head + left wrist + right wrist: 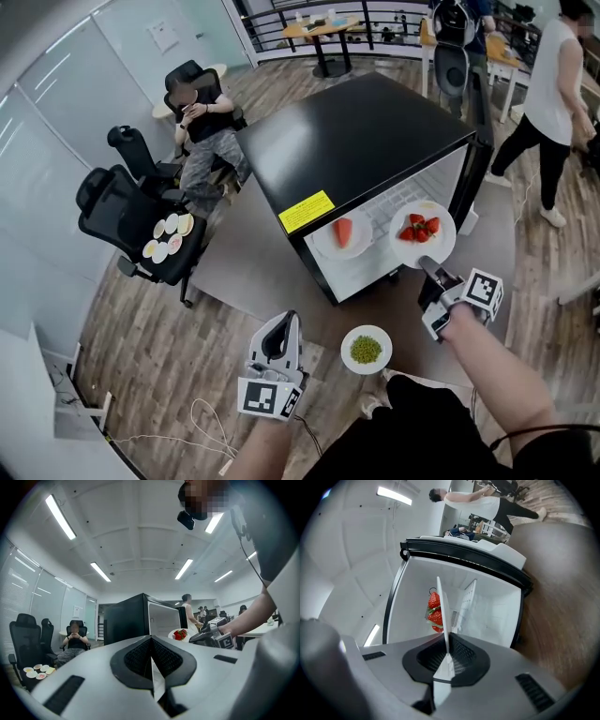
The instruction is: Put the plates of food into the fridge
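- Head view: the black fridge [366, 141] stands on a grey mat [244, 272] with its door [480, 141] swung wide at the right, so the white cavity is open along its whole front edge.
- 1 plate with a red slice [323, 242] already sits inside, in the left half of the cavity.
- The right gripper [433, 270] pinches the near rim of the plate of strawberries [441, 246], which hangs at the mouth of the opening by its right edge, just beside the first plate and apart from it.
- A plate of green peas [380, 361] lies on the floor between the 2 grippers, close to the person's feet.
- The left gripper [284, 321] hovers low in front of the fridge's near corner, with bare mat between them.
- An office chair [131, 220] holding small plates [169, 237] and a seated person [202, 122] are well off to the left; a walking person [553, 103] is beyond the door.
- Left gripper view: its 2 jaws meet tip to tip with nothing between them; the fridge's dark side wall and the open cavity lie ahead.
- Right gripper view: the jaws are clamped on the plate's rim, the plate is seen edge-on with the strawberries on its left face, and the cavity with a wire shelf [468, 603] is straight ahead.
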